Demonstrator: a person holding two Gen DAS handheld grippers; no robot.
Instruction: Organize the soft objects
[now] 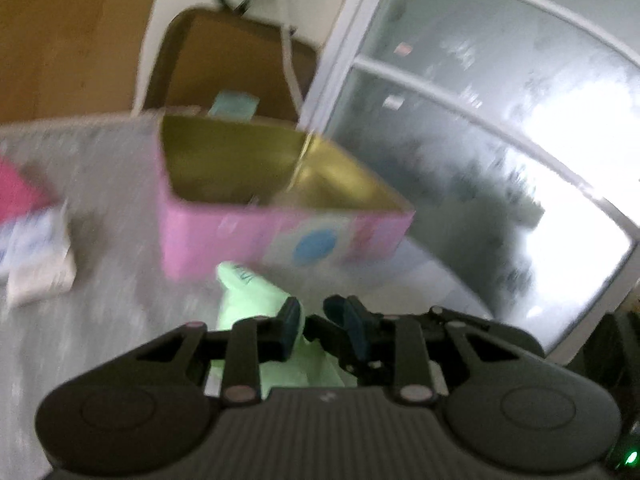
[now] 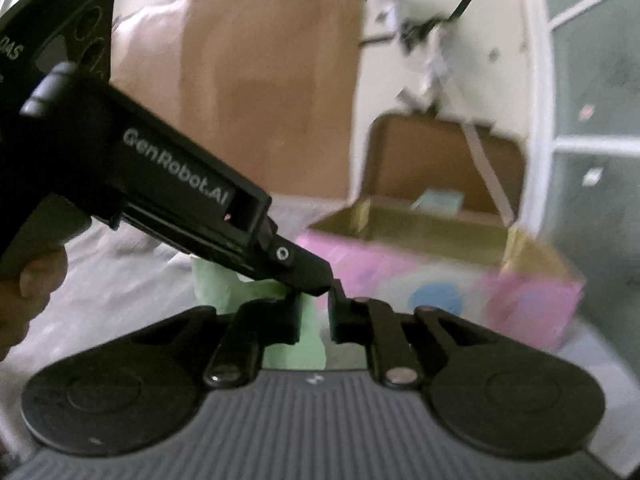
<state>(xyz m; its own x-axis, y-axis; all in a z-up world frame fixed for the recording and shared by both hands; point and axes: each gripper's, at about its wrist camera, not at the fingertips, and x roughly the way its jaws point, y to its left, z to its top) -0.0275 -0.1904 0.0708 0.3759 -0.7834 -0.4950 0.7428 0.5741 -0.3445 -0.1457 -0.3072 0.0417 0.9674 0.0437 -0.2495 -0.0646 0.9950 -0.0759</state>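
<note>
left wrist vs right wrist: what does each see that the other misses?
Only left wrist: a pink packet and white packets on the grey cover at far left, and the left gripper shut on the light green cloth.
Only right wrist: the left gripper's body from the side, a hand on its handle, and the right gripper.
Both: green cloth, pink box, brown cardboard box, frosted window.

Readable lettering: one brand name, one fragment

White "GenRobot.AI" runs along the side of the black left gripper (image 2: 324, 286), above the pink box (image 2: 440, 292); farther back up that same body, letters like "OAS" show, cut off at the picture's edge.
</note>
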